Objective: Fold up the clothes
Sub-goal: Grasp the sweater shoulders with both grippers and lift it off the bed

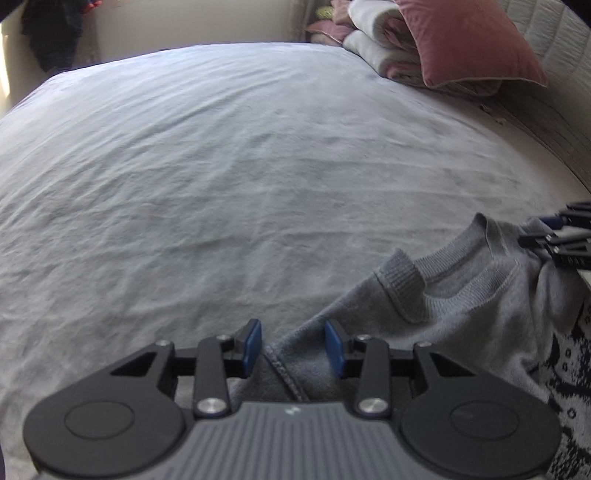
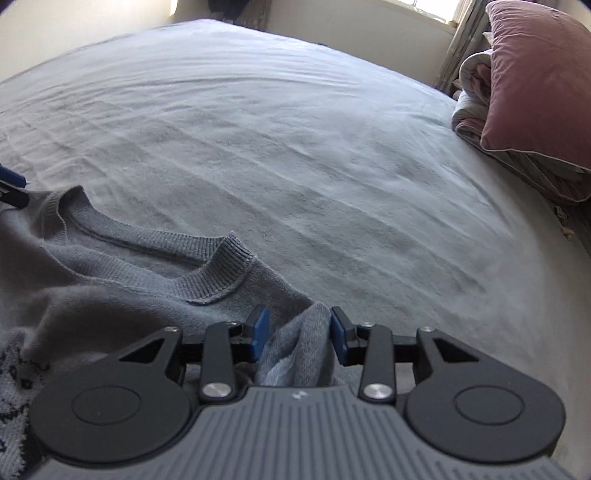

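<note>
1. Bed sheet: pale grey-white, finely wrinkled, fills most of both views.
2. Far right: dusky pink pillow leaning on folded bedding; padded headboard behind it. Cream wall beyond the bed, dark clothing hanging at far left.
3. Grey knit sweater lies at the near edge, ribbed collar facing the far side; dark patterned knit lower down.
4. Left gripper: blue pads parted, sweater's shoulder seam lying loose between them, not pinched.
5. Right gripper: pads parted, a bunched fold standing up between them, brushing the right pad; not clamped.
6. Each gripper sits at one shoulder, collar between.
</note>
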The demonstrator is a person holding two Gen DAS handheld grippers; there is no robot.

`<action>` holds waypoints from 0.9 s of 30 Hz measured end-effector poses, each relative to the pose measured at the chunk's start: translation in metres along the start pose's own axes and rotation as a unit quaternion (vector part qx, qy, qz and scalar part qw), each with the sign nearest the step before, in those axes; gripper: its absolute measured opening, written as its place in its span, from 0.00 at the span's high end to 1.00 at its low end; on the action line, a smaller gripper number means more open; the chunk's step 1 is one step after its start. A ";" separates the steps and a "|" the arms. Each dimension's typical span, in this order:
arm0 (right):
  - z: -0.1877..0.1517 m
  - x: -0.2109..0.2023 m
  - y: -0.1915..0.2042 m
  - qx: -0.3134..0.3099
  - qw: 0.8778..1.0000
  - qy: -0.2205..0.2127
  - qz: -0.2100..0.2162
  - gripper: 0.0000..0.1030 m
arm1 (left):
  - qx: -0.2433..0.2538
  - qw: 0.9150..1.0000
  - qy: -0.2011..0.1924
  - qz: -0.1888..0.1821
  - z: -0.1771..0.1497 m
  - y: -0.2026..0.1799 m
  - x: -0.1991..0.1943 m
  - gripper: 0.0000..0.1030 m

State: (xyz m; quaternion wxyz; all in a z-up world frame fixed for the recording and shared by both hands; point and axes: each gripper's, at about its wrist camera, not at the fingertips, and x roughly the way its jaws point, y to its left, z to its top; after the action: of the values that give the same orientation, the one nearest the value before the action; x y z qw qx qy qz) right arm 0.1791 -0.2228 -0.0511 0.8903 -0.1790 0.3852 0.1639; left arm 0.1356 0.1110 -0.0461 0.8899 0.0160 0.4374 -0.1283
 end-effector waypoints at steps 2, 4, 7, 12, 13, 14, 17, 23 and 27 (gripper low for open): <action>0.001 0.009 -0.002 0.003 1.000 0.012 0.008 0.61 | 0.008 1.000 0.000 -0.006 -0.002 -0.003 0.002 0.62; 0.001 0.014 -0.002 0.004 1.000 0.013 0.013 0.61 | 0.010 1.000 0.000 -0.007 -0.003 -0.005 0.002 0.62; 0.004 0.016 -0.001 0.013 1.000 0.014 0.024 0.71 | 0.012 1.000 -0.011 -0.002 -0.006 -0.011 0.002 0.80; 0.007 0.013 0.020 -0.028 1.000 0.013 0.006 0.86 | 0.035 0.997 -0.042 0.046 -0.013 -0.039 0.004 0.91; 0.008 0.012 0.021 -0.022 1.000 0.012 0.000 0.88 | 0.035 0.997 -0.046 0.053 -0.013 -0.041 0.004 0.91; 0.009 0.010 0.018 -0.006 1.000 0.007 -0.003 0.89 | 0.033 0.996 -0.051 0.060 -0.012 -0.042 0.004 0.92; 0.010 0.002 0.005 0.051 0.999 -0.016 -0.011 0.90 | 0.010 0.994 -0.070 0.086 -0.005 -0.036 -0.001 0.92; 0.023 -0.011 -0.007 0.081 0.994 -0.062 -0.030 0.90 | -0.012 0.990 -0.101 0.099 0.025 -0.026 -0.001 0.92; 0.038 -0.009 -0.016 0.097 0.989 -0.088 -0.063 0.91 | -0.002 0.984 -0.133 0.120 0.054 -0.026 0.007 0.92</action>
State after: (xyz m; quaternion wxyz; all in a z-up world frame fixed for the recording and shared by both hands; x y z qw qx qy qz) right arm 0.2039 -0.2211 -0.0166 0.9425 -0.1004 0.3074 0.0844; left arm 0.1757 0.0769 -0.0161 0.9491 0.0495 0.3104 -0.0212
